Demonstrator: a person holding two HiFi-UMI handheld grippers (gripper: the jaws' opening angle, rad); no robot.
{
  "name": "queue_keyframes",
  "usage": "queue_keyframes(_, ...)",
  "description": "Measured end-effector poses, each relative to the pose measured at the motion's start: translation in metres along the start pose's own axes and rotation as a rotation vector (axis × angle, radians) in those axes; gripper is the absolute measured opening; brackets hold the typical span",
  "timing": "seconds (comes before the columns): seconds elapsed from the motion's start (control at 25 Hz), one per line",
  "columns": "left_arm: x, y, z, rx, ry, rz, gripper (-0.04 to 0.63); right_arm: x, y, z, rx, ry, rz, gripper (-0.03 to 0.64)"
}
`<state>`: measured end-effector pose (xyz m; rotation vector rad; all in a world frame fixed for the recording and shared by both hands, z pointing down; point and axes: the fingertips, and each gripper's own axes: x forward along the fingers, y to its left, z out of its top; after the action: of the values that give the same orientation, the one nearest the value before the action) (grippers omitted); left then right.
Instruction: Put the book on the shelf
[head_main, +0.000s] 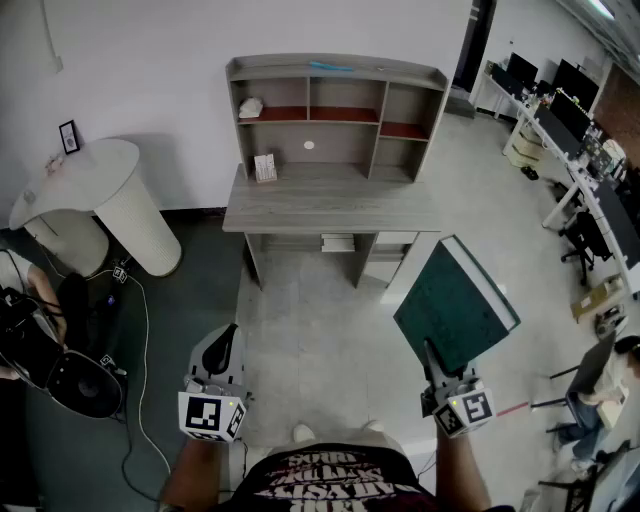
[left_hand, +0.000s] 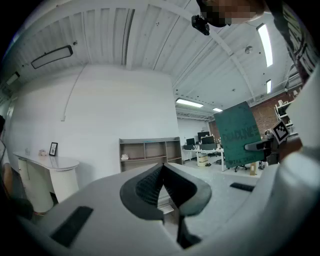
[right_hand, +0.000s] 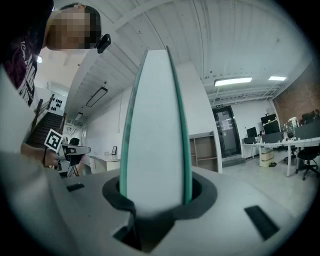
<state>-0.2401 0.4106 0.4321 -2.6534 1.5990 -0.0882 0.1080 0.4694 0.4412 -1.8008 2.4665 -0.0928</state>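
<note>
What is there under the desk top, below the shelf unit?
A flat pale stack shows just under the front edge of the desk top. The desk top covers everything farther back, so that part cannot be seen.

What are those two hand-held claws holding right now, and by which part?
The right gripper clamps the green book at its near page edge, a finger on each cover. The left gripper holds nothing; its fingers are together.

Pale lump on the shelf — indistinct
</note>
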Motion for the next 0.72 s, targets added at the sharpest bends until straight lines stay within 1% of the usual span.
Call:
queue_keyframes(0.16,-0.006,0.013,0.001,0.017,-0.018,-0.012,0.005,0.005,0.02,-0.001,-0.006,0.013,0.004,0.166)
queue_keyframes(0.28,-0.005,0.018,-0.005,0.004,-0.01,-0.02,0.005,0.008,0.027,-0.002,0.008,0.019,0.005,0.167)
queue_keyframes(0.44,-0.001,0.017,-0.014,-0.019,0.012,-0.03,0.005,0.005,0.024,-0.002,0.028,0.022,-0.004,0.166)
queue_keyframes(0.72,0.02,0.02,-0.031,-0.06,0.038,-0.019,0.005,0.017,0.015,-0.012,0.038,0.041,0.043,0.166)
